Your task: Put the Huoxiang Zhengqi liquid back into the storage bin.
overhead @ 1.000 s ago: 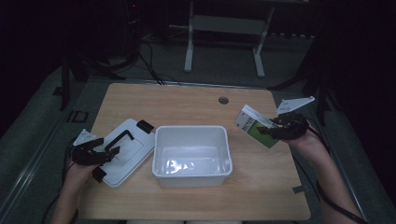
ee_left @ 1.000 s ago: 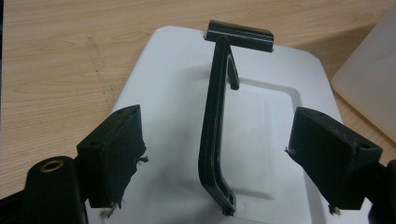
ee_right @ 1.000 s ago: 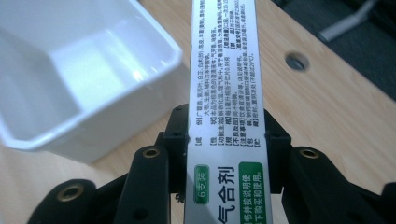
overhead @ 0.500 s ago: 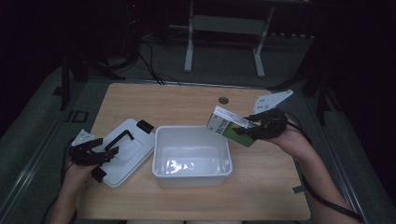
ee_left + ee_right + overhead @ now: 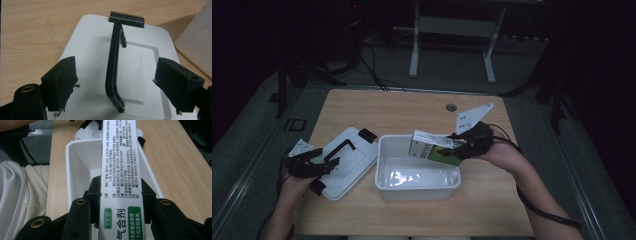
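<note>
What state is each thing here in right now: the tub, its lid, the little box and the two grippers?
Tub: open, lid off, nothing inside that I can see.
Lid: flat on the table left of the tub, black handle standing up.
Box: closed, gripped and held over the tub's far right corner.
Left gripper: open, jaws either side of the lid's handle, not touching.
Right gripper: shut on the box.

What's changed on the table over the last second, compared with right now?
The right gripper, shut on the green and white carton, has carried it leftward in the high view from the table's right side to above the white bin, at its far right corner. The left gripper stays open at the black handle of the lid; bin and lid haven't shifted.
</note>
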`<state>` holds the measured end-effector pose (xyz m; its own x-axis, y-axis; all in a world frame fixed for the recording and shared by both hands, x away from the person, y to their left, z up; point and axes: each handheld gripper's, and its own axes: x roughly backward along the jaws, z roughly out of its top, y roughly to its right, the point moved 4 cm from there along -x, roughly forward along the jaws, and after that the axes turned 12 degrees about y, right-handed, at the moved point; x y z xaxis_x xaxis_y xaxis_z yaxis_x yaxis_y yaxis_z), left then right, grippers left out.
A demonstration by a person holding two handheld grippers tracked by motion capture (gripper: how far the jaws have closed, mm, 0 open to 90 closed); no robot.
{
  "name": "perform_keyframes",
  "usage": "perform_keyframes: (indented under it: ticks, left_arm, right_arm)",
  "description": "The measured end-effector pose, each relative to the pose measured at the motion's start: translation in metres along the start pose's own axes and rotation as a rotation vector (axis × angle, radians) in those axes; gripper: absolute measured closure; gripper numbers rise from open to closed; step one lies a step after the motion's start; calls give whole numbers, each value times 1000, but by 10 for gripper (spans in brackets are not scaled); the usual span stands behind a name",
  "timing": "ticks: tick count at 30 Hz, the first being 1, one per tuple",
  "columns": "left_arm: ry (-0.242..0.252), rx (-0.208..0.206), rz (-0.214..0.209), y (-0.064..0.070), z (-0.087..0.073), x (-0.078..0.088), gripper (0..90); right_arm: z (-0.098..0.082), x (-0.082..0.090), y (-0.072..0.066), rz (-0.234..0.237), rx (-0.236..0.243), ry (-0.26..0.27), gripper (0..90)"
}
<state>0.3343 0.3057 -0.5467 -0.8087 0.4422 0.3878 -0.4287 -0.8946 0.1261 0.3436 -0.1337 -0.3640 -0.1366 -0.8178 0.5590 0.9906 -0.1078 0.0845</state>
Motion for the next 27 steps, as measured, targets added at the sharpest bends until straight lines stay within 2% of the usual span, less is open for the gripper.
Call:
perform_keyframes:
  ticks: [8, 11, 19, 27]
  left_arm:
    - [2, -2, 2, -1, 1, 1, 179]
    - [2, -1, 2, -2, 0, 1, 179]
    - [4, -1, 3, -1, -1, 2, 179]
    - [4, -6, 4, 0, 0, 2, 179]
  right_arm:
    - [-10, -28, -7, 53, 25, -39, 636]
    - [-18, -41, -9, 75, 29, -74, 636]
    - [-38, -70, -13, 122, 24, -136, 635]
    - [-52, -92, -15, 143, 1, -192, 636]
